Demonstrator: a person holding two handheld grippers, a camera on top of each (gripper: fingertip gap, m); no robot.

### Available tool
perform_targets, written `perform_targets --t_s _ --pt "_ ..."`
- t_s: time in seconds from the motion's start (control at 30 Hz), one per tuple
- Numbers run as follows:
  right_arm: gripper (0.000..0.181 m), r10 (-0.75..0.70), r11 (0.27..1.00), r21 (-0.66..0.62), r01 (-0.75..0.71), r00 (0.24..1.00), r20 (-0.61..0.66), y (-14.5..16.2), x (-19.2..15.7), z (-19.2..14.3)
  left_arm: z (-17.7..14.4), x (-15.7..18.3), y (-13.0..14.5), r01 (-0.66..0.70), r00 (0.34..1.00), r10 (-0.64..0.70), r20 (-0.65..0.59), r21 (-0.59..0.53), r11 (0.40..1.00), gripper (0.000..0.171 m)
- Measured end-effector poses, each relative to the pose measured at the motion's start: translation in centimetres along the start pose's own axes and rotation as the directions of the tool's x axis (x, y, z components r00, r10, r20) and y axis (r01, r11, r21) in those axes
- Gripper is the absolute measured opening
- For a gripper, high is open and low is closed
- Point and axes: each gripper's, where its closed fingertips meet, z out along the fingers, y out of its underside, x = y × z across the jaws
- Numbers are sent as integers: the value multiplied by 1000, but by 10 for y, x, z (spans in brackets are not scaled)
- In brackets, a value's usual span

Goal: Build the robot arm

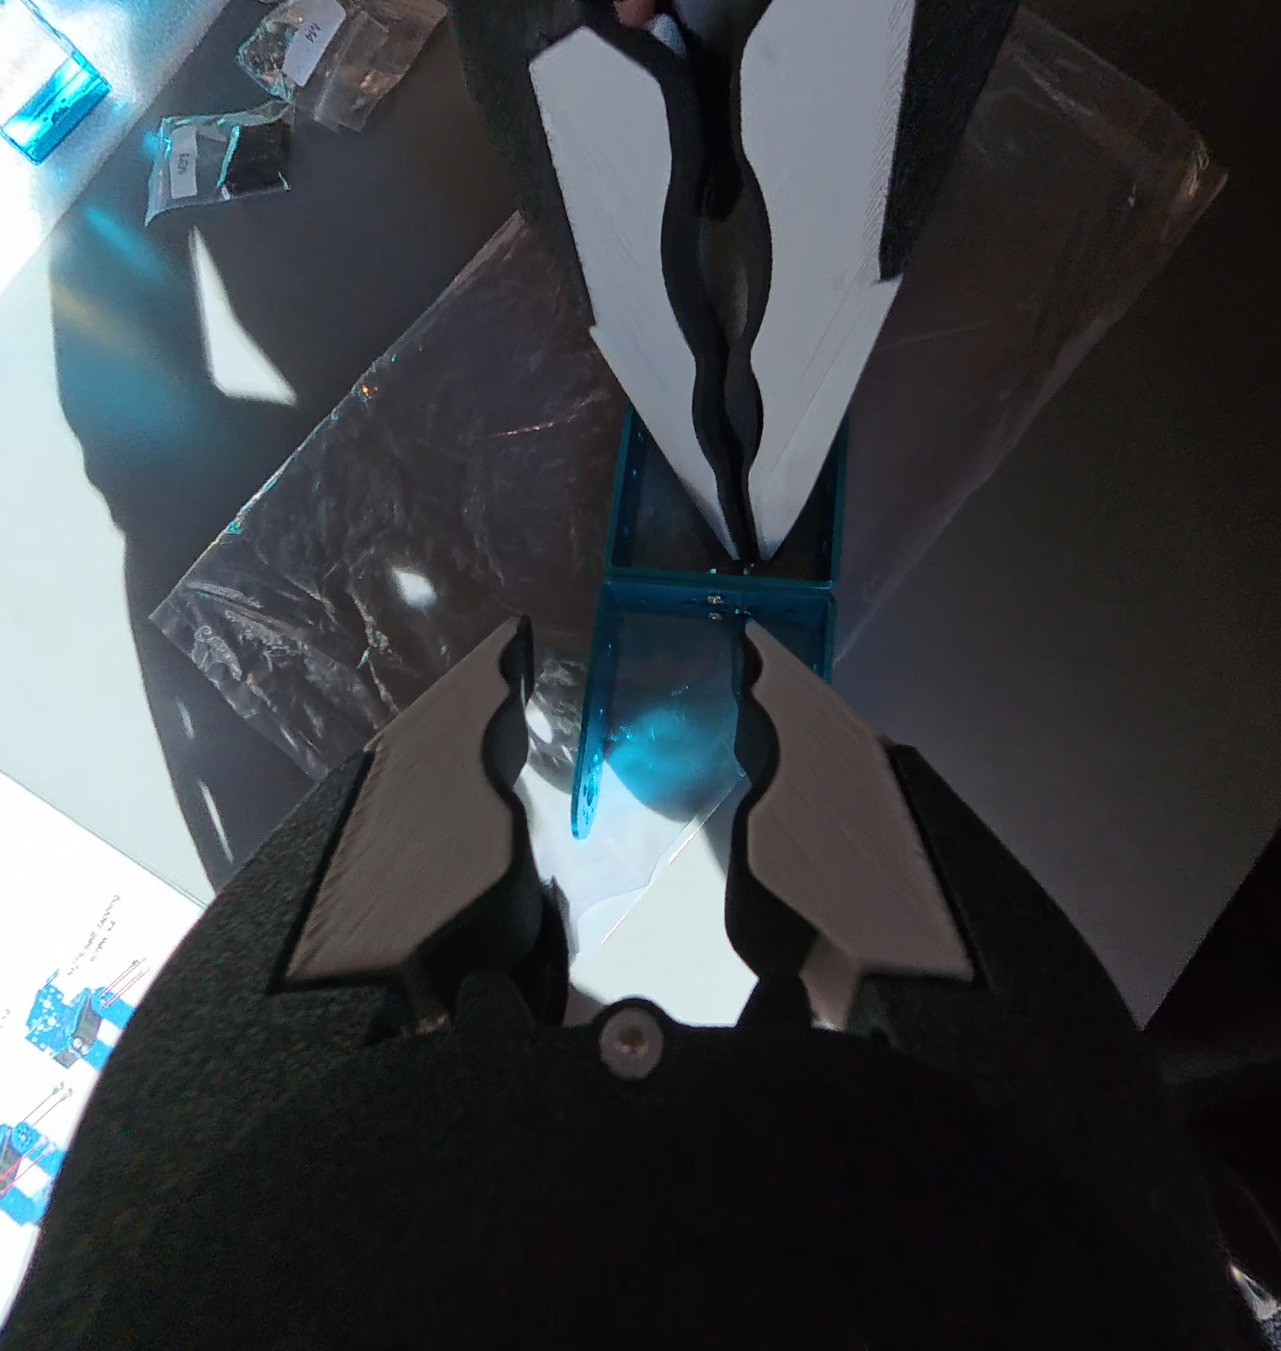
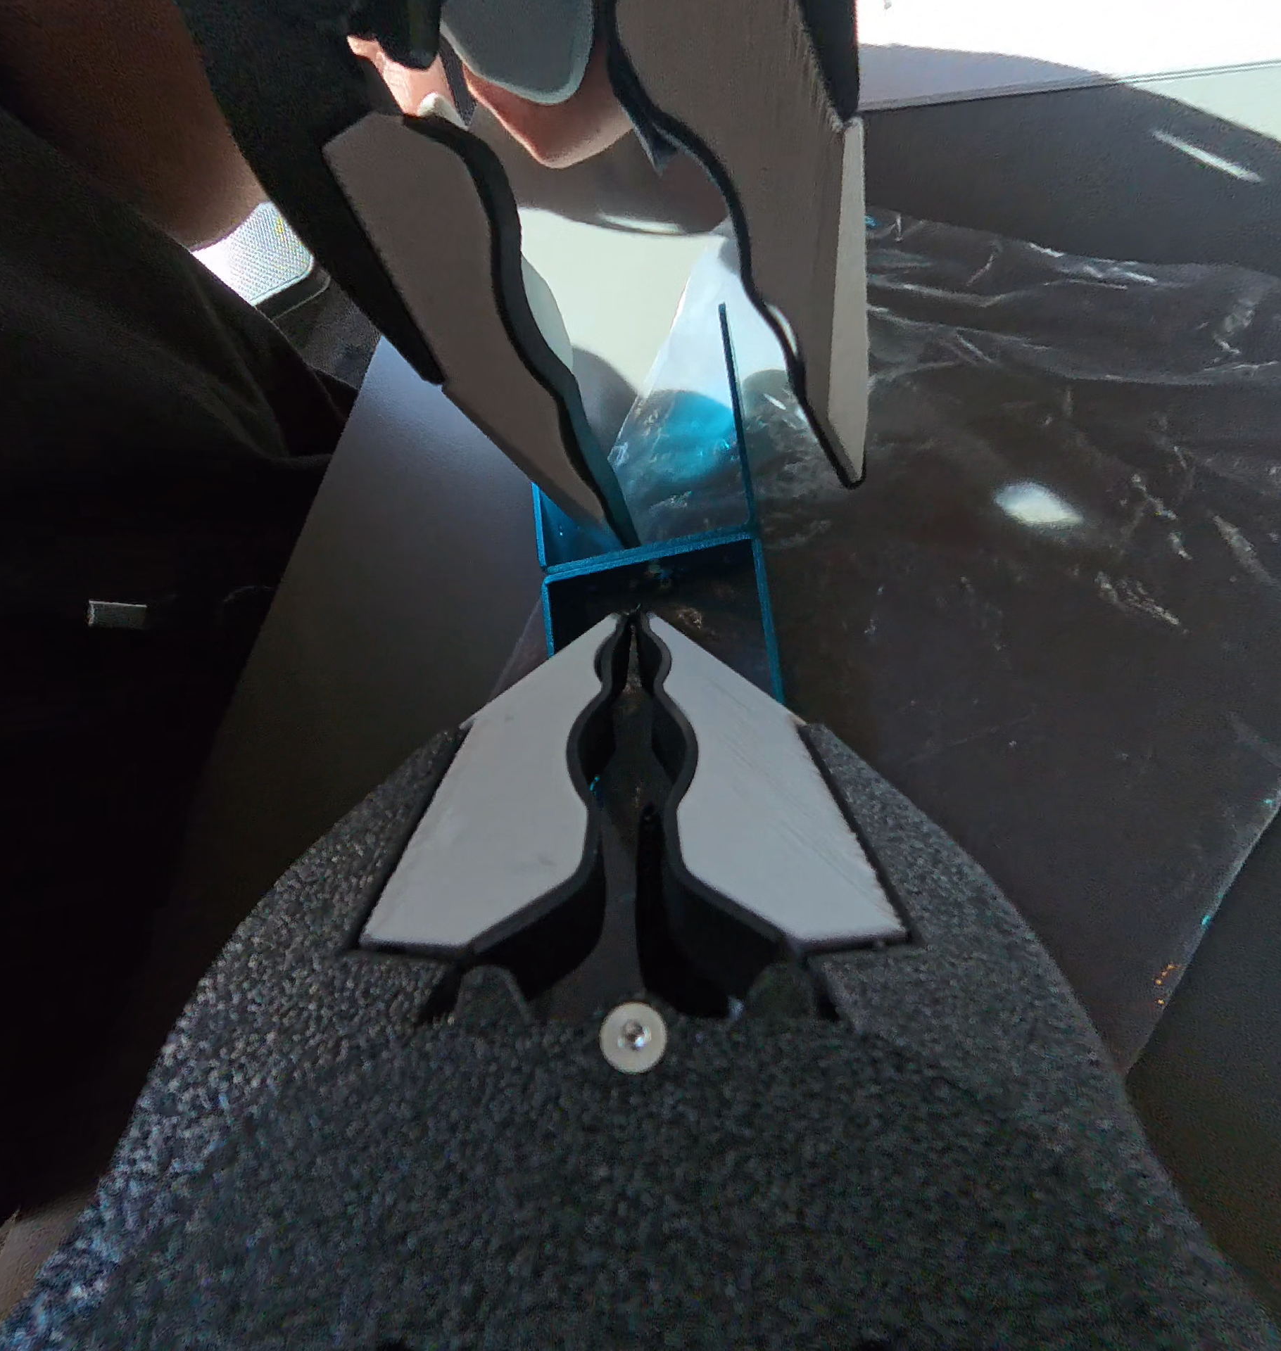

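The left gripper [image 1: 634, 632] is spread wide, straddling one side wall of the blue bracket [image 1: 659, 596]: one finger is outside that wall, the other inside the channel with its tip just beside the cross wall. Nothing is clamped. A hold here would sit best low on the wall, close to the cross wall, where the thin metal is stiffest. It should close squarely, so the bracket neither twists nor skids on the slick clear bag [image 1: 403, 548] under it.

The bracket is two U-pieces set back to back, the shared cross wall carrying two small screws [image 1: 714, 608]. Its long axis runs along the line from one gripper to the other. One open end faces each gripper, and the side walls appear to stand on edge. In the right wrist view it lies on the bag near the desk [image 1: 1062, 658] edge by the person.

From the far side the right gripper [image 2: 634, 621] reaches into the other channel with fingers drawn together, tips at the cross wall. Whether they nip something small there cannot be told. Any push from this side is best kept light and along the long axis.

Toward the far left corner lie small parts bags [image 1: 213, 161] and a blue box [image 1: 38, 95].
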Motion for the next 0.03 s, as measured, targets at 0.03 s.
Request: perform_targets --t_s 0.03 --pt "1 15 1000 6 -15 1000 9 -1 0 0 0 0 0 2 1000 -2 -2 1 1000 52"
